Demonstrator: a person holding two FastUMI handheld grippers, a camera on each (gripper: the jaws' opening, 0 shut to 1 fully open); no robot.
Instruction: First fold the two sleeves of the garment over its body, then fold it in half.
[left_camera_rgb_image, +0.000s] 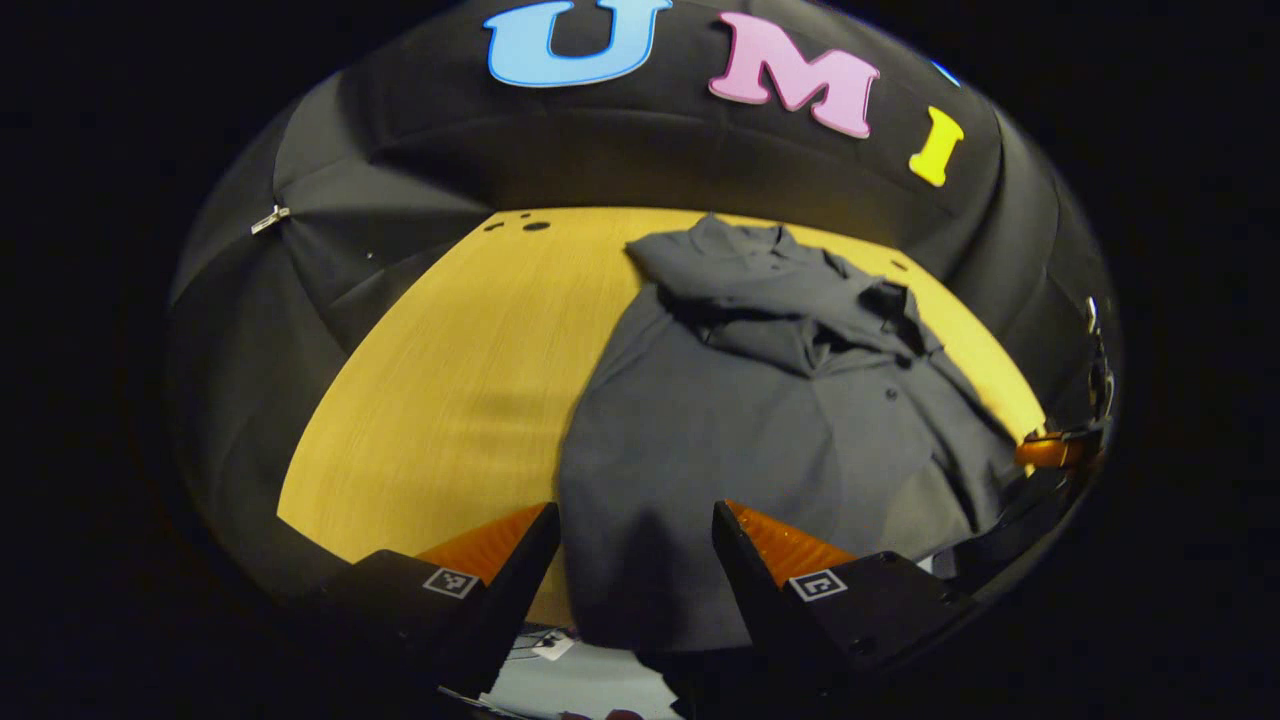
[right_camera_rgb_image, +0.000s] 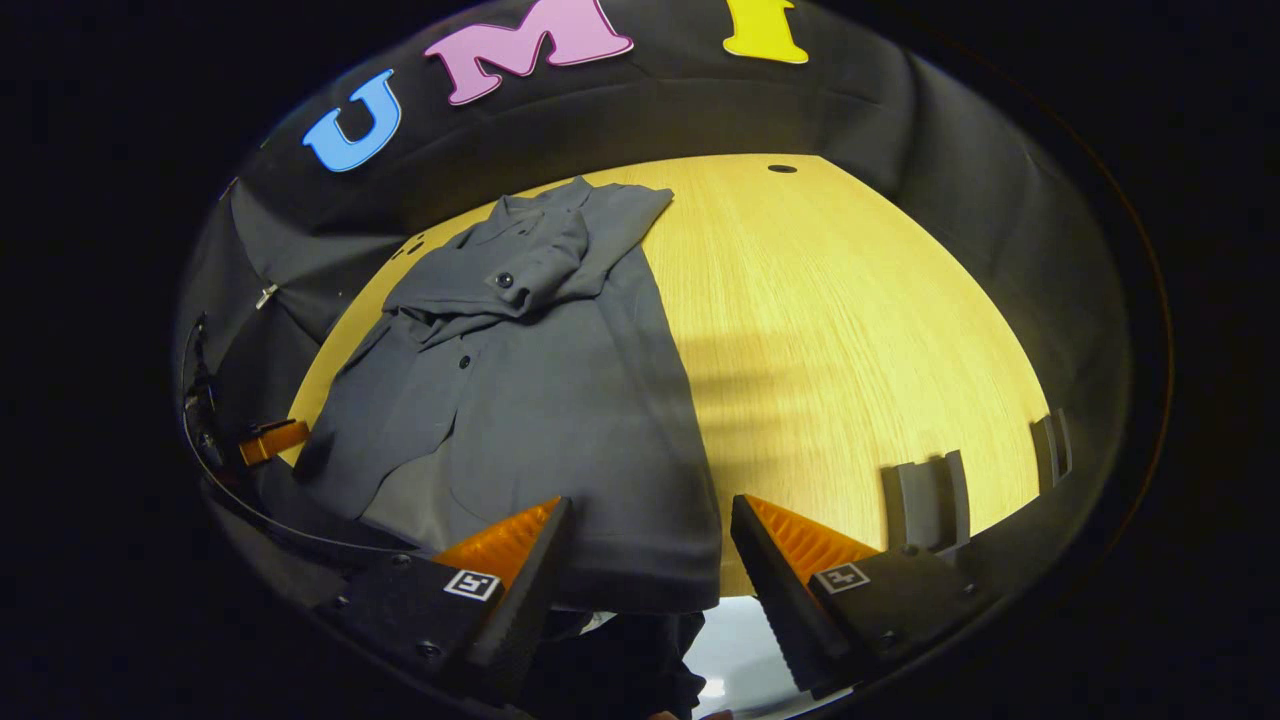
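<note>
Both grippers — left gripper, right gripper — hang open over the grey shirt's hem corners, seemingly poised to fold it in half.

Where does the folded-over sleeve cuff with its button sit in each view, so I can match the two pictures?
Left gripper view: cuff upper right of centre, on the shirt's chest.
Right gripper view: cuff upper left of centre, below the collar.
Shared landmark: the wooden table, with the shirt's hem hanging over its near edge.
</note>
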